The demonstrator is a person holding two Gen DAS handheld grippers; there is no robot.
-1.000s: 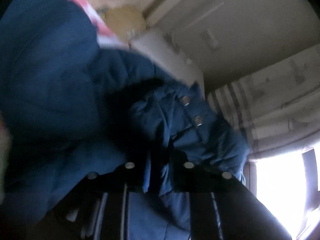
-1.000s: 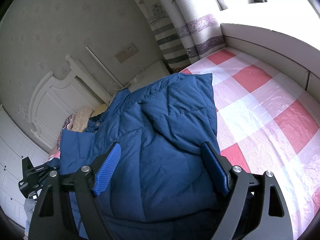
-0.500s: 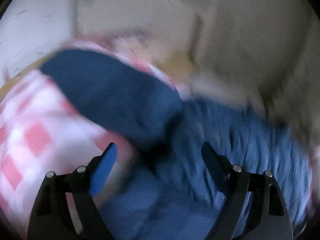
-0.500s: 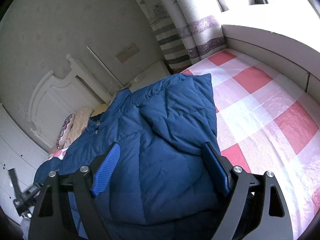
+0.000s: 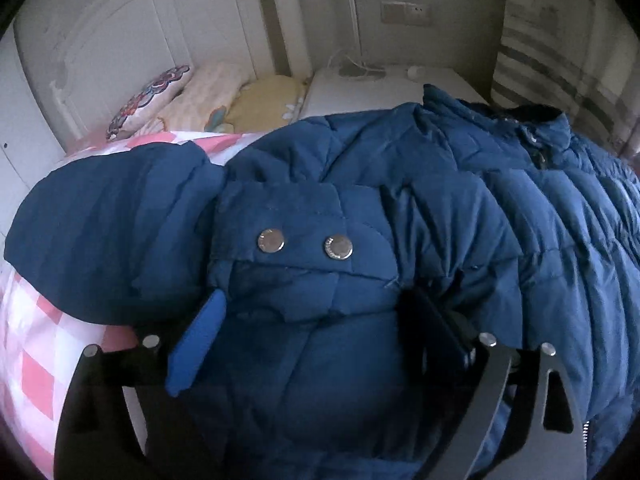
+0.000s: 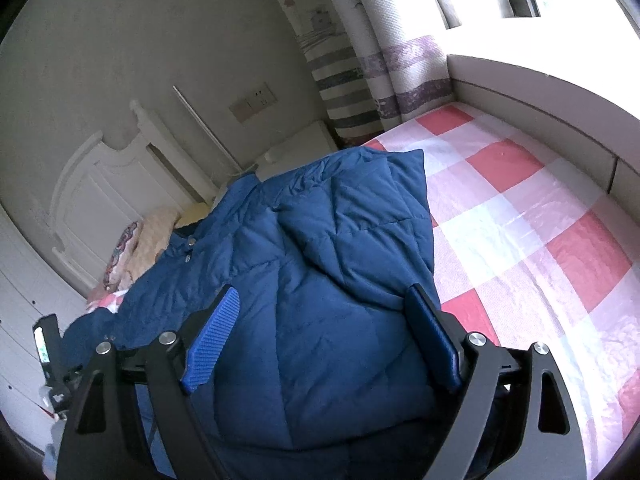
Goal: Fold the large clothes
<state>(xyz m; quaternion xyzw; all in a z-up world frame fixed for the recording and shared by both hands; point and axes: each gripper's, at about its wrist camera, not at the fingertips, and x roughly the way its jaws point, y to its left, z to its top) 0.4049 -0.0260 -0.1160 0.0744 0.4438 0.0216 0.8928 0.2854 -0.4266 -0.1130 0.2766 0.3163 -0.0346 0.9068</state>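
Note:
A large dark blue padded jacket (image 5: pixel 400 216) lies on the bed with its sides folded in; a cuff tab with two metal snaps (image 5: pixel 304 244) lies on top, and one sleeve (image 5: pixel 108 216) reaches left. My left gripper (image 5: pixel 316 320) is open, just above the jacket near the cuff. The jacket also shows in the right wrist view (image 6: pixel 320 280), where my right gripper (image 6: pixel 324 320) is open and empty over its lower part. The left gripper's body (image 6: pixel 50 356) shows at the far left there.
The bed has a pink and white checked sheet (image 6: pixel 520 240). Pillows (image 5: pixel 200 96) lie against the white headboard (image 5: pixel 132 28). A white nightstand (image 5: pixel 380 84) stands behind the jacket. Striped curtains (image 6: pixel 360 72) and a window ledge (image 6: pixel 540 92) border the bed's far side.
My left gripper has let go of the jacket fabric it held a second ago, opened, and swung to look down on the cuff. The right gripper has barely moved.

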